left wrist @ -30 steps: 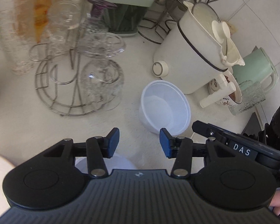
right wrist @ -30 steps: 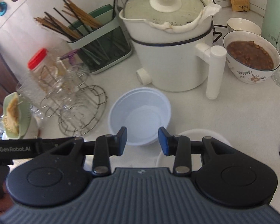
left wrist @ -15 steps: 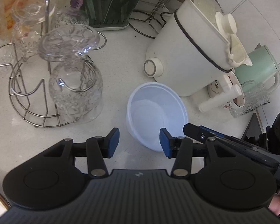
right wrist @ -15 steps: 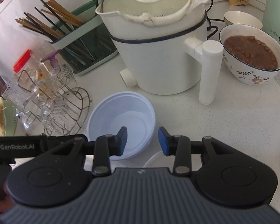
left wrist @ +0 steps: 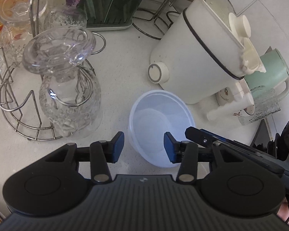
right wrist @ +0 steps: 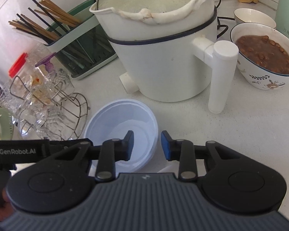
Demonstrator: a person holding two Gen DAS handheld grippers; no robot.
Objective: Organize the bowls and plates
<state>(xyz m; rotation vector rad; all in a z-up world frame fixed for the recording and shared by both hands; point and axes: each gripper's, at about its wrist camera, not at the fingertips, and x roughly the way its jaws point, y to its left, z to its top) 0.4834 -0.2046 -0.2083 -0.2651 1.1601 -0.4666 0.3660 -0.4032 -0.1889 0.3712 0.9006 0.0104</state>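
A white translucent plastic bowl (left wrist: 160,123) stands on the pale counter in front of a white electric pot; it also shows in the right wrist view (right wrist: 117,127). My left gripper (left wrist: 143,147) is open, its jaws astride the bowl's near left rim. My right gripper (right wrist: 145,146) is open, its jaws astride the bowl's right rim. Neither pad visibly touches the rim. The right gripper's finger (left wrist: 208,138) shows in the left wrist view, reaching over the bowl. A white plate edge (right wrist: 167,168) peeks out under the right gripper.
A white electric pot (right wrist: 163,53) stands just behind the bowl. A wire rack with upturned glasses (left wrist: 67,88) is to the left. A bowl of brown soup (right wrist: 264,55), a small bowl (right wrist: 252,17), a chopstick holder (right wrist: 81,44) and a green kettle (left wrist: 269,75) stand around.
Both grippers have moved forward and down toward the plastic bowl, which now sits between each pair of jaws. Both stayed open.
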